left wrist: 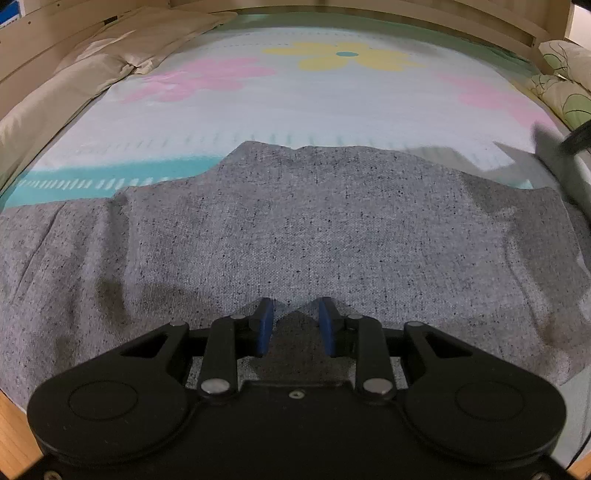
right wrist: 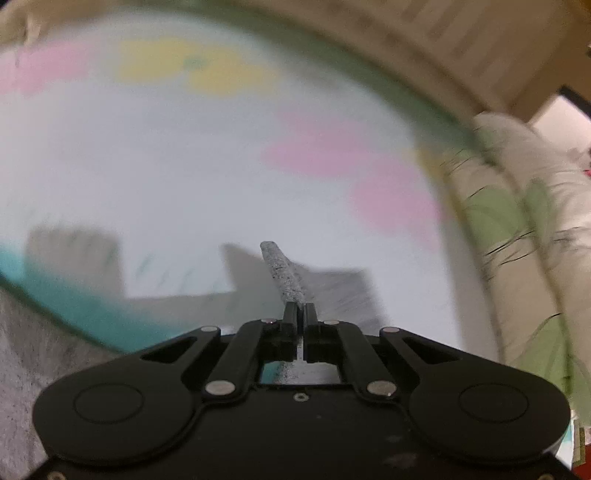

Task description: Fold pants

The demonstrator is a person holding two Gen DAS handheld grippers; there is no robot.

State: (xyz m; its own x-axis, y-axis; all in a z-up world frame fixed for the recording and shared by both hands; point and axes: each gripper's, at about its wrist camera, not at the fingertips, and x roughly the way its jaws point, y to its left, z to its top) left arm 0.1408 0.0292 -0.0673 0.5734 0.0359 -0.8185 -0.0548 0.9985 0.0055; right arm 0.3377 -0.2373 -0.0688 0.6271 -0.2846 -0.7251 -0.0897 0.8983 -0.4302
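Grey speckled pants (left wrist: 295, 229) lie spread across the near part of the bed in the left wrist view. My left gripper (left wrist: 295, 317) is open, its blue pads just above the cloth near its front edge, holding nothing. My right gripper (right wrist: 300, 310) is shut on an edge of the pants (right wrist: 282, 269), and a strip of grey cloth sticks up from between its fingers above the sheet. It also shows blurred at the right edge of the left wrist view (left wrist: 565, 162), lifting that corner. The right wrist view is motion-blurred.
The bed sheet (left wrist: 295, 103) is pale with pink and yellow flowers and a teal band. A beige pillow (left wrist: 92, 74) lies at the far left. Leaf-patterned bedding (right wrist: 517, 221) is bunched at the right. A wooden bed frame (left wrist: 406, 14) runs behind.
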